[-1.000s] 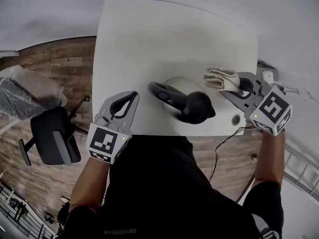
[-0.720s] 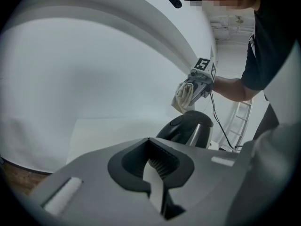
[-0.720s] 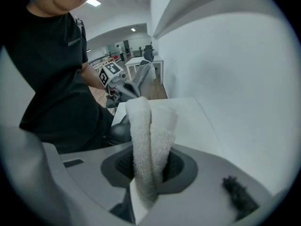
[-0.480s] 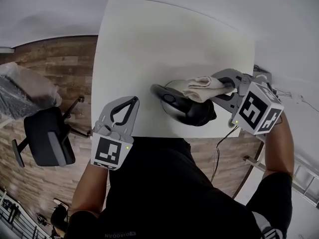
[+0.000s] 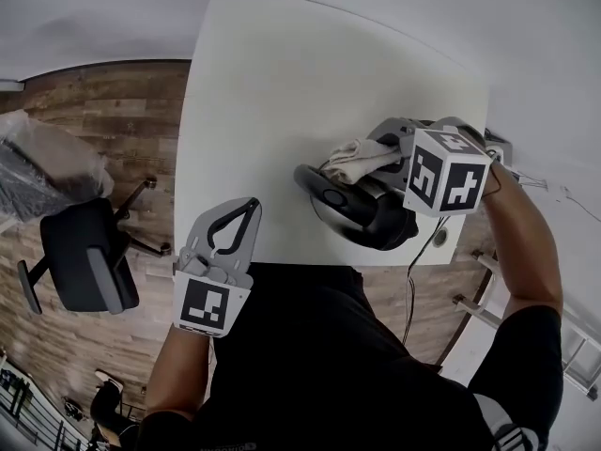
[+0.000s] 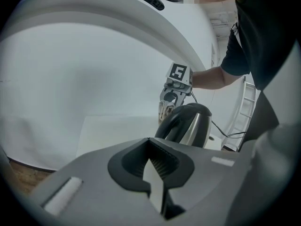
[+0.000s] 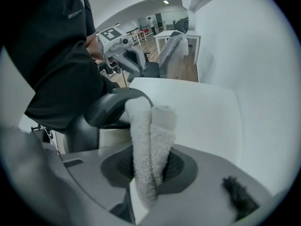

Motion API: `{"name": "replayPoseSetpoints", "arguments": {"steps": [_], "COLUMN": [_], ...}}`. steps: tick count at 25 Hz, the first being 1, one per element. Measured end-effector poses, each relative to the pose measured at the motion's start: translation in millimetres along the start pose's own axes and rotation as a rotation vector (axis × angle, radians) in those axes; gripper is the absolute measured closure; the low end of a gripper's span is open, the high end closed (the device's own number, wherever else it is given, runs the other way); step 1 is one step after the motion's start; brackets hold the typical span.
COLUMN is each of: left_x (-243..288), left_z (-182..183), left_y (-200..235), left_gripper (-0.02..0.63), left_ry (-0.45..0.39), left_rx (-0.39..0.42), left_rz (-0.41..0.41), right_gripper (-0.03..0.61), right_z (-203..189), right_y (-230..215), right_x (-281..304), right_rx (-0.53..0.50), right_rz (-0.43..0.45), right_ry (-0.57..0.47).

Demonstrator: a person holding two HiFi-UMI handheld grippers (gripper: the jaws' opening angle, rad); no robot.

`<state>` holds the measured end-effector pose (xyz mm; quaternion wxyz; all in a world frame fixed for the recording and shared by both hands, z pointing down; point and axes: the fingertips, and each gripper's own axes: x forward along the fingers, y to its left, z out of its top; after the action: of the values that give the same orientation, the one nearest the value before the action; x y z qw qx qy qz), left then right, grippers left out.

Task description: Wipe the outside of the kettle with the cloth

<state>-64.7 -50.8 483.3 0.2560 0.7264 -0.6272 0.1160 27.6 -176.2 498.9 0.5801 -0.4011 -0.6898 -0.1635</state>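
Head view: a white worktop [image 5: 282,83] fills the upper middle of the frame. The kettle [image 5: 362,209] stands right of centre, close to the worktop's lower edge, and its black handle points toward the left of the frame. The right hand-held gripper [image 5: 380,153] reaches in from the right, just above the kettle. It is clenched on a folded pale cloth [image 5: 355,158], which sticks out to the left over the kettle's upper side. The left hand-held gripper [image 5: 249,205] sits at the lower left, over the worktop's lower edge and well apart from the kettle. Its tips meet with nothing between them. An office chair [image 5: 84,261] stands on the wooden floor [image 5: 113,130] at the far left.

Left gripper view: the jaws are pressed together and empty. Beyond them, at centre right, the kettle stands upright. The cloth hangs just behind the top of its handle, with the right hand-held gripper above it.

Right gripper view: the jaws grip the folded cloth at centre frame. Its free end lies at the curved black handle, but whether it touches cannot be told.
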Motion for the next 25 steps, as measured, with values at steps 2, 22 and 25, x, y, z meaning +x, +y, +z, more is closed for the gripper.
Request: {"name": "replayPoseSetpoints", "arguments": {"steps": [2,22,25], "left_x": [-2.9,-31.3,-42.6], "left_z": [-6.0,-31.7,-29.0], "left_y": [0.9,19.1,25.5], "left_gripper": [0.606,0.606,0.606], "left_ry": [0.008,0.008,0.004], "left_rx": [-0.013,-0.061,-0.045], "left_rz": [0.008,-0.004,-0.037], "right_gripper": [0.488,0.488,0.488], "right_z": [-0.9,-18.6,-9.3], "right_y": [-7.6,-41.2,-45.7], "right_x": [17.1,124.7,103.5], "right_rx": [-0.007,-0.004,0.067], "right_rz": [0.047,0.18,0.11], "right_ry": [0.019,0.236,0.212]}}
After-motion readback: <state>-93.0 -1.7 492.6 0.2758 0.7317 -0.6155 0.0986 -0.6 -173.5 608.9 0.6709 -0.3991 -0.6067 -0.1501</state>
